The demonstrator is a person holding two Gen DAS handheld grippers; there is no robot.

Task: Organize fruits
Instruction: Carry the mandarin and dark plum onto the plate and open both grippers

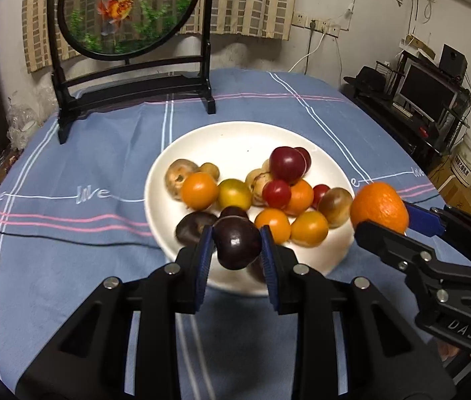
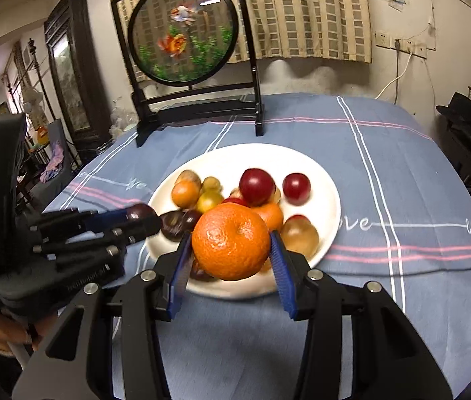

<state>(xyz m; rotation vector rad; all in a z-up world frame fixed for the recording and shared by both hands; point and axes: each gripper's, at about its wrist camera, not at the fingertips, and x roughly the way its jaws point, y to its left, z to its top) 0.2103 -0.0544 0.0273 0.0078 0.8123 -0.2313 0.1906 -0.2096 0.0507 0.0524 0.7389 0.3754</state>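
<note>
A white plate [image 1: 182,153] on the blue cloth holds several small fruits: red, orange, yellow, brown and dark purple. My left gripper [image 1: 235,246] is shut on a dark purple plum [image 1: 237,245], held above the plate's near edge. My right gripper [image 2: 232,250] is shut on a large orange [image 2: 230,241], lifted over the plate's [image 2: 328,200] near rim. In the left wrist view the right gripper [image 1: 382,216] shows at the right with the orange [image 1: 378,208]. In the right wrist view the left gripper [image 2: 139,218] shows at the left with the plum [image 2: 140,211].
A black-framed round goldfish screen [image 1: 129,10] stands at the table's far side behind the plate. The blue striped cloth [image 1: 69,173] covers the table. A desk with a monitor [image 1: 425,90] and a white bucket [image 1: 470,163] lie beyond the table's right edge.
</note>
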